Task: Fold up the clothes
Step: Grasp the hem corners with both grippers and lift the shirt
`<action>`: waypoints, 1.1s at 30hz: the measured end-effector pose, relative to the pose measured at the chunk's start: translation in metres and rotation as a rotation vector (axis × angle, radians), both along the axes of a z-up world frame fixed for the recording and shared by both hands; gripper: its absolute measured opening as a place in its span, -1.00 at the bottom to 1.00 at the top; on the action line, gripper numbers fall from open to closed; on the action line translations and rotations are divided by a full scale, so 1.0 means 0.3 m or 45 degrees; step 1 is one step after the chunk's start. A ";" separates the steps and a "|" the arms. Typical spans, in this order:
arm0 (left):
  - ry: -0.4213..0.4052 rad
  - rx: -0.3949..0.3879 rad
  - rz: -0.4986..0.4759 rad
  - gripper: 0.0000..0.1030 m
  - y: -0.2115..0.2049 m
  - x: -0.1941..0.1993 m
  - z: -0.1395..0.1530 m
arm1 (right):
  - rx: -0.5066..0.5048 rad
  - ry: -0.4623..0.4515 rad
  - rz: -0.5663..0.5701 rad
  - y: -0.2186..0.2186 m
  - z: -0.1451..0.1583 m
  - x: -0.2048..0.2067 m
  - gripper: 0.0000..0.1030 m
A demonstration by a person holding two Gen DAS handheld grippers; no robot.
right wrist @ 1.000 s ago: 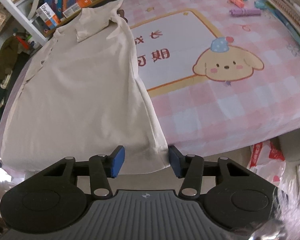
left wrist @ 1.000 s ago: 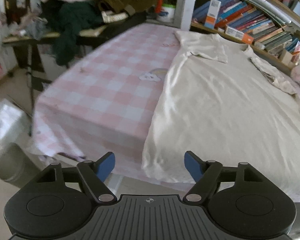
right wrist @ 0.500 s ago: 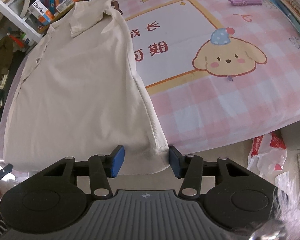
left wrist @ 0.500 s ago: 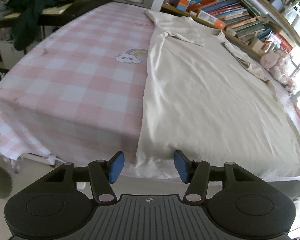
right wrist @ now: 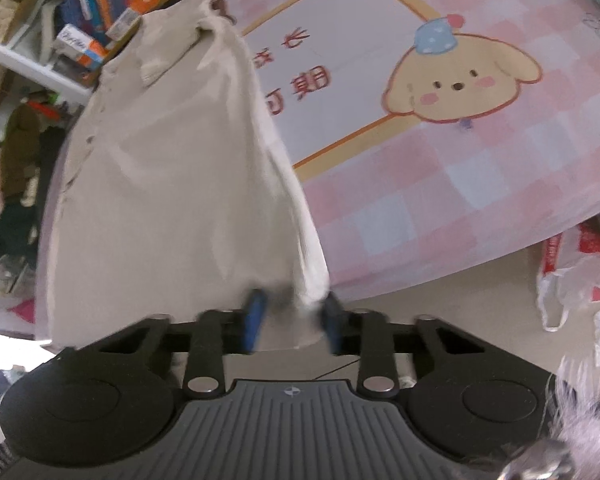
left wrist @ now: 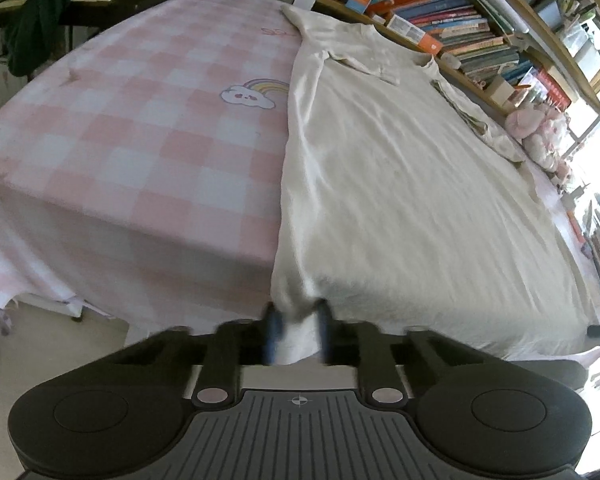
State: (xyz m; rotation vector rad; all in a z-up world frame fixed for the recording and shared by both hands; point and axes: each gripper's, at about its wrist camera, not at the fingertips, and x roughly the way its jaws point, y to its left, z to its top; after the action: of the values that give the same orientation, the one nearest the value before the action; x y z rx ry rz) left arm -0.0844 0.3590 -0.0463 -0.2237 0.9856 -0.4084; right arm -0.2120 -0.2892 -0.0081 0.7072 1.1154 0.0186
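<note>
A long cream collared garment (left wrist: 400, 184) lies flat on the pink checked bed sheet (left wrist: 140, 140), its collar at the far end and its hem hanging over the near bed edge. My left gripper (left wrist: 297, 332) is pinched on the hem's left corner, with cloth bunched between the blurred blue pads. In the right wrist view the same garment (right wrist: 172, 168) reaches down to my right gripper (right wrist: 294, 320). The hem's right corner sits between its fingers against the right pad (right wrist: 333, 324), and a gap remains on the left.
Bookshelves (left wrist: 460, 28) run along the far side of the bed. Dark clothes (left wrist: 40, 20) are piled at the far left, and plush toys (left wrist: 536, 128) lie at the right. A dog print (right wrist: 460, 80) marks the sheet (right wrist: 460, 208). A plastic bag (right wrist: 572, 272) lies on the floor.
Both grippers have moved in on the hem corners. The left fingers have closed from wide open onto the cloth. The right fingers have narrowed around their corner.
</note>
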 end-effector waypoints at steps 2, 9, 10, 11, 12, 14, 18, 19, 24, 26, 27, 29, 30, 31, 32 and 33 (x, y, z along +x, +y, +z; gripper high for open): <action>0.001 -0.008 -0.004 -0.99 0.005 -0.004 0.001 | -0.052 -0.007 0.040 0.018 0.016 -0.003 -0.87; -0.015 -0.054 -0.007 -1.00 0.042 -0.035 0.037 | -0.160 -0.058 0.129 0.056 0.083 -0.032 -0.89; -0.019 -0.067 -0.006 -1.00 0.050 -0.040 0.046 | -0.172 -0.060 0.141 0.059 0.092 -0.038 -0.89; -0.021 -0.080 -0.008 -1.00 0.060 -0.045 0.056 | -0.184 -0.059 0.149 0.061 0.101 -0.045 -0.89; -0.023 -0.090 -0.014 -1.00 0.066 -0.049 0.066 | -0.192 -0.058 0.152 0.064 0.108 -0.049 -0.89; -0.027 -0.107 -0.028 -1.00 0.072 -0.055 0.083 | -0.199 -0.055 0.148 0.066 0.121 -0.063 -0.89; -0.012 -0.104 -0.058 -1.00 0.067 -0.057 0.110 | -0.214 -0.050 0.123 0.072 0.141 -0.097 -0.89; -0.006 -0.099 -0.065 -1.00 0.065 -0.057 0.117 | -0.215 -0.049 0.116 0.072 0.147 -0.108 -0.89; 0.074 -0.103 -0.092 -1.00 0.059 -0.059 0.130 | -0.221 -0.037 0.066 0.066 0.169 -0.165 -0.89; 0.101 -0.120 -0.107 -1.00 0.058 -0.070 0.130 | -0.228 -0.026 0.045 0.068 0.174 -0.188 -0.89; 0.114 -0.129 -0.115 -1.00 0.058 -0.075 0.130 | -0.228 -0.020 0.034 0.070 0.175 -0.200 -0.89; 0.145 -0.145 -0.129 -1.00 0.070 -0.091 0.122 | -0.223 -0.005 0.013 0.076 0.175 -0.225 -0.89; 0.161 -0.153 -0.137 -1.00 0.077 -0.100 0.118 | -0.218 0.004 0.002 0.081 0.172 -0.237 -0.89; 0.177 -0.158 -0.144 -1.00 0.087 -0.109 0.110 | -0.212 0.017 -0.008 0.087 0.167 -0.248 -0.89; 0.192 -0.164 -0.149 -1.00 0.095 -0.113 0.103 | -0.209 0.028 -0.015 0.091 0.161 -0.261 -0.89; 0.206 -0.178 -0.150 -1.00 0.104 -0.114 0.095 | -0.206 0.040 -0.021 0.095 0.154 -0.273 -0.89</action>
State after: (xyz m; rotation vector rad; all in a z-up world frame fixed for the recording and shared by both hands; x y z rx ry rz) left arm -0.1185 0.3901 -0.0177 -0.3304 1.1337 -0.5745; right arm -0.2940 -0.2606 0.0380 0.5730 1.1271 -0.0961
